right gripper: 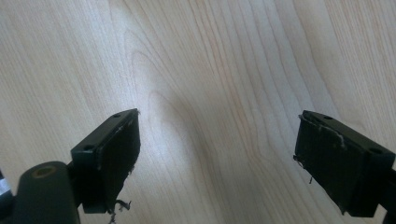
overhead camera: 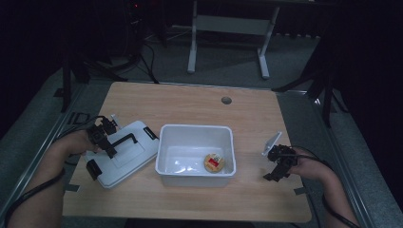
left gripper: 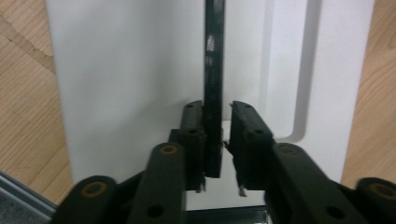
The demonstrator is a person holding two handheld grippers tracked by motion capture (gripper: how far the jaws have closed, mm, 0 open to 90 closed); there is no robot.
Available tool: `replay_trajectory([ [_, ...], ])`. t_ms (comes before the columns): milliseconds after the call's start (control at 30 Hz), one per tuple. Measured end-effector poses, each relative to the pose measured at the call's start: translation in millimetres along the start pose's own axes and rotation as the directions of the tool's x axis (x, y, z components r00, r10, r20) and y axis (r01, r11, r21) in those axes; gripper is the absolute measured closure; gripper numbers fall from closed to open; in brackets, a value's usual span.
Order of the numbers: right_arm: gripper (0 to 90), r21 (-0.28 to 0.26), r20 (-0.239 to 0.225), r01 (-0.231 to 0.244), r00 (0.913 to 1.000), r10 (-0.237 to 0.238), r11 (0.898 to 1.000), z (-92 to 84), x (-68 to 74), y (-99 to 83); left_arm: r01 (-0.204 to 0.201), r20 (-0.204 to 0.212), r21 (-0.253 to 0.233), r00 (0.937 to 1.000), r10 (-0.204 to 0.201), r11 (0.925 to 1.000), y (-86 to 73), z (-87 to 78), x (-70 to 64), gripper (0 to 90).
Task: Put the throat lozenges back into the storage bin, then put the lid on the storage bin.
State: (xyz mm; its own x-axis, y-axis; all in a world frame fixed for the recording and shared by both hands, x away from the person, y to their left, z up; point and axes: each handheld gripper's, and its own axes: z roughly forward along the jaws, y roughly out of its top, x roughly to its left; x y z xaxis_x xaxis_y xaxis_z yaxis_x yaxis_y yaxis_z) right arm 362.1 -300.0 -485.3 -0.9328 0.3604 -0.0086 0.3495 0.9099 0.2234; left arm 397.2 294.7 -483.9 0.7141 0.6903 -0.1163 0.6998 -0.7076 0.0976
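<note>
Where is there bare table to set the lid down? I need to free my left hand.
Free: the far strip between the white bin and the table's hole, and the front edge below the bin. Crowded: left of the bin, where the lid lies under the left tool.

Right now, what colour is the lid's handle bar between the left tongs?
Black, against the white plastic lid. The slim handle bar shows best in the left gripper view.
</note>
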Motion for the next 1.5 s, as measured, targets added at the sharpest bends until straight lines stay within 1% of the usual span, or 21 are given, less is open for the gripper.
replay_trajectory([
  [100, 14.1, -0.012, 0.004, -0.012, 0.9999, 0.012, 1.0, 1.7, 2.3, -8.1, -0.01, 0.015, -0.009, 0.9998, 0.01, 0.9999, -0.1, -1.3, 0.2, 81.8],
  [233, 14.1, -0.017, -0.003, -0.025, 0.9997, 0.025, 1.0, 6.2, 5.7, -16.7, -0.009, 0.017, -0.01, 0.9998, 0.009, 0.9999, 0.3, -0.9, 0.1, 82.4],
  [333, 13.4, -0.032, 0.014, -0.032, 0.9994, 0.032, 0.999, 8.5, 10.0, -21.8, -0.007, 0.018, -0.01, 0.9998, 0.007, 0.9999, 0.5, -1.4, 0.2, 82.6],
  [400, 13.0, -0.066, 0.041, -0.042, 0.9982, 0.045, 0.997, 9.1, 11.9, -25.5, -0.003, 0.024, -0.01, 0.9997, 0.004, 0.9999, 0.0, -1.6, 0.6, 82.8],
  [467, 12.0, -0.108, 0.061, -0.066, 0.9955, 0.073, 0.992, 9.6, 12.6, -29.6, -0.001, 0.027, -0.012, 0.9996, 0.001, 0.9999, -0.4, -1.6, 1.6, 82.9],
  [533, 11.9, -0.168, 0.103, -0.079, 0.9899, 0.097, 0.983, 9.6, 12.8, -34.2, 0.002, 0.026, -0.018, 0.9997, -0.001, 0.9998, -1.2, -2.0, 1.5, 82.9],
  [633, 11.9, -0.266, 0.155, -0.107, 0.9761, 0.152, 0.958, 9.2, 11.9, -41.1, 0.003, 0.02, -0.025, 0.9998, -0.003, 0.9997, -2.4, -2.8, 1.4, 83.0],
  [700, 11.9, -0.305, 0.181, -0.119, 0.9668, 0.18, 0.945, 8.5, 11.6, -44.4, 0.012, 0.037, -0.03, 0.9993, -0.011, 0.9995, -4.1, -3.4, 1.2, 83.1],
  [767, 11.9, -0.328, 0.207, -0.125, 0.9577, 0.2, 0.936, 8.5, 12.2, -46.3, 0.013, 0.033, -0.033, 0.9994, -0.012, 0.9994, -5.7, -4.1, 1.5, 83.1],
  [800, 11.9, -0.335, 0.217, -0.125, 0.9544, 0.206, 0.934, 8.5, 12.4, -46.9, 0.015, 0.041, -0.033, 0.9991, -0.014, 0.9993, -6.7, -4.8, 2.0, 83.1],
  [867, 11.9, -0.354, 0.218, -0.134, 0.9506, 0.221, 0.926, 8.8, 12.7, -47.8, 0.016, 0.034, -0.034, 0.9993, -0.015, 0.9993, -8.1, -6.7, 1.6, 83.2],
  [933, 11.9, -0.376, 0.223, -0.137, 0.9465, 0.233, 0.917, 9.2, 13.2, -48.2, 0.015, 0.046, -0.038, 0.9988, -0.014, 0.9991, -9.6, -9.8, 1.2, 83.2],
  [1000, 11.9, -0.393, 0.238, -0.141, 0.9391, 0.248, 0.909, 9.9, 13.8, -48.7, 0.008, 0.039, -0.04, 0.9992, -0.007, 0.9992, -10.6, -13.4, -0.6, 83.2],
  [1067, 11.9, -0.415, 0.238, -0.158, 0.9314, 0.275, 0.896, 10.6, 14.4, -49.5, 0.003, 0.041, -0.048, 0.9992, -0.001, 0.9988, -11.5, -18.0, -3.0, 83.3],
  [1133, 11.9, -0.444, 0.253, -0.171, 0.9179, 0.306, 0.879, 11.5, 16.2, -50.2, -0.005, 0.043, -0.056, 0.9991, 0.007, 0.9984, -13.0, -24.0, -4.6, 83.3],
  [1200, 11.9, -0.459, 0.257, -0.176, 0.9121, 0.32, 0.871, 12.4, 17.5, -51.3, -0.011, 0.033, -0.059, 0.9994, 0.013, 0.9982, -15.1, -30.9, -6.0, 83.3],
  [1233, 11.9, -0.469, 0.262, -0.177, 0.908, 0.327, 0.865, 13.1, 17.8, -52.1, -0.005, 0.038, -0.066, 0.9992, 0.007, 0.9978, -16.5, -34.1, -6.7, 83.3],
  [1267, 11.9, -0.482, 0.255, -0.187, 0.9049, 0.341, 0.856, 13.5, 17.8, -53.2, -0.011, 0.029, -0.065, 0.9995, 0.013, 0.9978, -17.7, -37.6, -7.5, 83.3],
  [1300, 11.9, -0.49, 0.24, -0.2, 0.9048, 0.352, 0.849, 14.0, 17.4, -54.2, -0.012, 0.029, -0.065, 0.9995, 0.014, 0.9978, -19.1, -40.9, -8.1, 83.3],
  [1367, 11.8, -0.494, 0.245, -0.204, 0.8999, 0.361, 0.845, 15.4, 17.4, -55.4, -0.014, 0.029, -0.065, 0.9995, 0.016, 0.9978, -22.0, -47.0, -9.6, 83.3],
  [1500, 11.4, -0.498, 0.249, -0.204, 0.8975, 0.364, 0.843, 15.9, 18.2, -55.8, -0.02, 0.022, -0.062, 0.9995, 0.021, 0.9979, -25.7, -55.2, -11.3, 83.3],
])
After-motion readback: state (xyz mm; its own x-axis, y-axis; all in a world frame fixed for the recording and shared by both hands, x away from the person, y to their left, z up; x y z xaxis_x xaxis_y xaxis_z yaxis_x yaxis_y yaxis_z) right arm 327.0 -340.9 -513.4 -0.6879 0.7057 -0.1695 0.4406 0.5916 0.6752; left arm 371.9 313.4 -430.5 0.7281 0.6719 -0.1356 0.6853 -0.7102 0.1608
